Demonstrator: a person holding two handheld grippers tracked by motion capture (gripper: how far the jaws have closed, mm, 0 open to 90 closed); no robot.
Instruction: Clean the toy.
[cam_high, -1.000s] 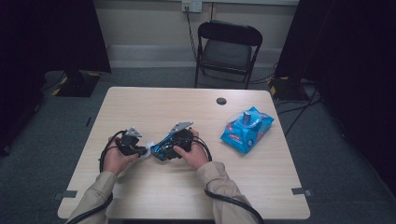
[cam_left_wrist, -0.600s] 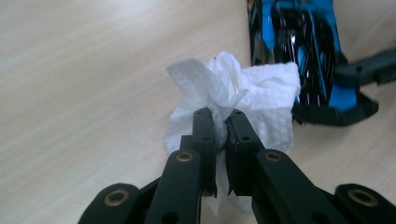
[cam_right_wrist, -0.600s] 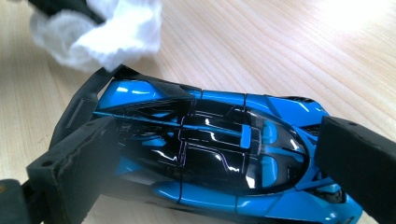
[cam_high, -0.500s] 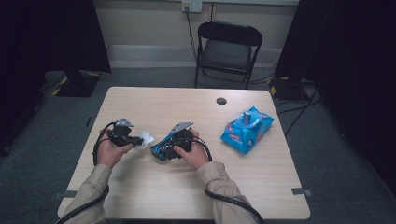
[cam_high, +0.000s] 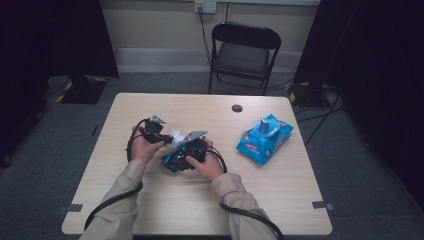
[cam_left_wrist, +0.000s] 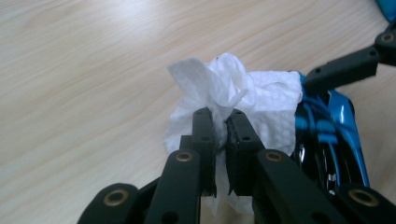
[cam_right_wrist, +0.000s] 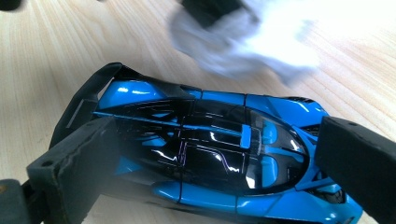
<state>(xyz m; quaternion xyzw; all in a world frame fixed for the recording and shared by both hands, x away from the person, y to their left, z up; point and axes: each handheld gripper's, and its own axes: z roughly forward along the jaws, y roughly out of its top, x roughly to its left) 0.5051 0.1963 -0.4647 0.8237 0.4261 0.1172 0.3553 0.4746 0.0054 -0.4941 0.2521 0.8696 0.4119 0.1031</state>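
A blue and black toy car lies between the jaws of my right gripper, whose pads press on its two sides. In the high view the right gripper holds the toy car tilted just above the table. My left gripper is shut on a crumpled white wipe. From above, the left gripper has the wipe right at the car's upper end. The wipe shows blurred just beyond the car.
A blue packet of wipes lies on the wooden table to the right of both hands. A small black disc sits near the far edge. A black folding chair stands behind the table.
My left gripper has moved right and away from the person, bringing the wipe up against the car. The right gripper and the car have stayed where they were.
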